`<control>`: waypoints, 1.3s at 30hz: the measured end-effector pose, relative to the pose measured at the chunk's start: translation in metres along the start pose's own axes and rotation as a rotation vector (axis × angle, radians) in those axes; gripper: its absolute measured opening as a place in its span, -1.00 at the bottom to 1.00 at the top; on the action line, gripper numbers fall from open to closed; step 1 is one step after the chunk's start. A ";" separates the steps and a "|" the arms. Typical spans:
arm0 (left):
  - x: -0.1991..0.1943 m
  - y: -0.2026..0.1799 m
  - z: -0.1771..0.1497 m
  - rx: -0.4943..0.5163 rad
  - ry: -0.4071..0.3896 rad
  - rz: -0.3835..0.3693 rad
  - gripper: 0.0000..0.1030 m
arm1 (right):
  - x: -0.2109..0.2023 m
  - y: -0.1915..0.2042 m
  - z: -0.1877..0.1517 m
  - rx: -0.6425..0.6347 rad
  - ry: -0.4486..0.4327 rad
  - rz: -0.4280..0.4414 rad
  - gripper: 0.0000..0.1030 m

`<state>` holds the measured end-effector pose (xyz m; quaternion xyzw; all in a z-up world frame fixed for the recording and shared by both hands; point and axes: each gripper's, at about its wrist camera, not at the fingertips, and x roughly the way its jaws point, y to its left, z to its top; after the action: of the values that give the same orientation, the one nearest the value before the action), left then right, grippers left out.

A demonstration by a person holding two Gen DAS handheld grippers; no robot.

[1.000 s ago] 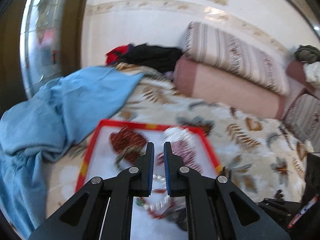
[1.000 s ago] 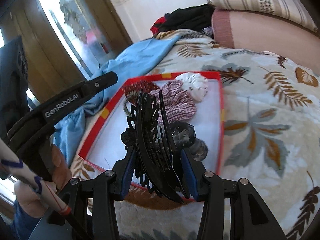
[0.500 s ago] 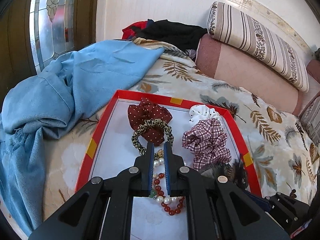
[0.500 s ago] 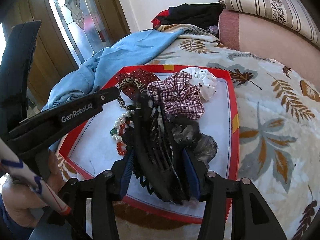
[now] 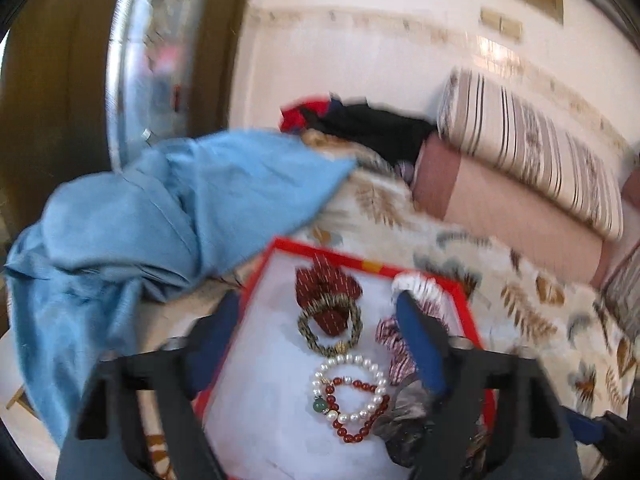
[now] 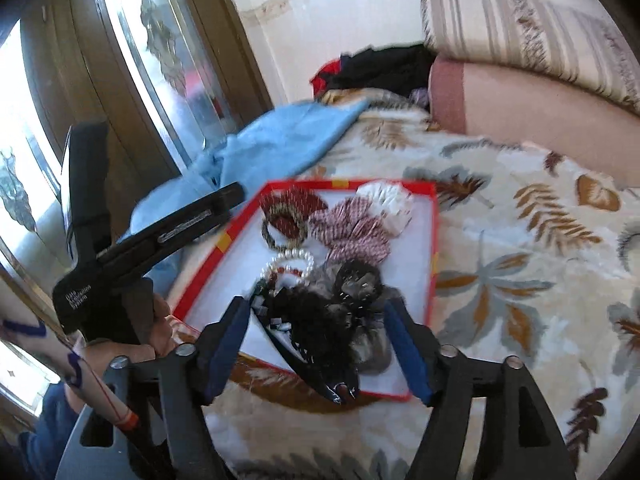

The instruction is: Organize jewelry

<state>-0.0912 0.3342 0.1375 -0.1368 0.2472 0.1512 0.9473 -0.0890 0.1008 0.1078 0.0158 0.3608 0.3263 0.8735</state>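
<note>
While the left gripper [image 5: 320,344] hangs with fingers spread over a red-rimmed tray [image 5: 464,300] of glossy pearl bracelet [image 5: 376,368] and red beads [image 5: 352,432], only the right view shows the black toothed hair clip [image 6: 316,340]. The clip lies at the tray's near edge between the right gripper's [image 6: 316,344] spread fingers. Lettering on the left gripper's arm is blurred.

bright daylight comes through the glazed door [image 6: 160,64] at the left, blown out to white at the far left edge of the right wrist view. both views are smeared by motion blur, strongest on the wall [image 5: 400,40] and gripper fingers [image 5: 420,344]. fisheye bending curves the edges, with black vignette corners.
</note>
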 end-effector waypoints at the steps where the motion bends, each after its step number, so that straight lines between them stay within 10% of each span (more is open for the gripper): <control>1: -0.014 0.001 0.000 -0.008 -0.035 -0.001 0.68 | -0.010 -0.001 0.001 0.000 -0.016 -0.007 0.61; 6: -0.073 -0.002 -0.004 -0.041 -0.102 0.010 0.99 | -0.070 -0.007 -0.006 -0.014 -0.107 -0.085 0.77; 15: -0.182 -0.045 -0.036 0.146 -0.083 0.107 1.00 | -0.130 0.014 -0.043 -0.040 -0.101 -0.317 0.84; 22: -0.232 -0.048 -0.052 0.152 -0.060 0.224 1.00 | -0.148 0.046 -0.078 -0.168 -0.068 -0.323 0.84; 39: -0.211 -0.063 -0.059 0.177 0.020 0.282 1.00 | -0.150 0.038 -0.083 -0.195 -0.050 -0.392 0.86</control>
<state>-0.2694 0.2104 0.2070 -0.0185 0.2855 0.2588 0.9226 -0.2428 0.0260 0.1497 -0.1310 0.3019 0.1832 0.9264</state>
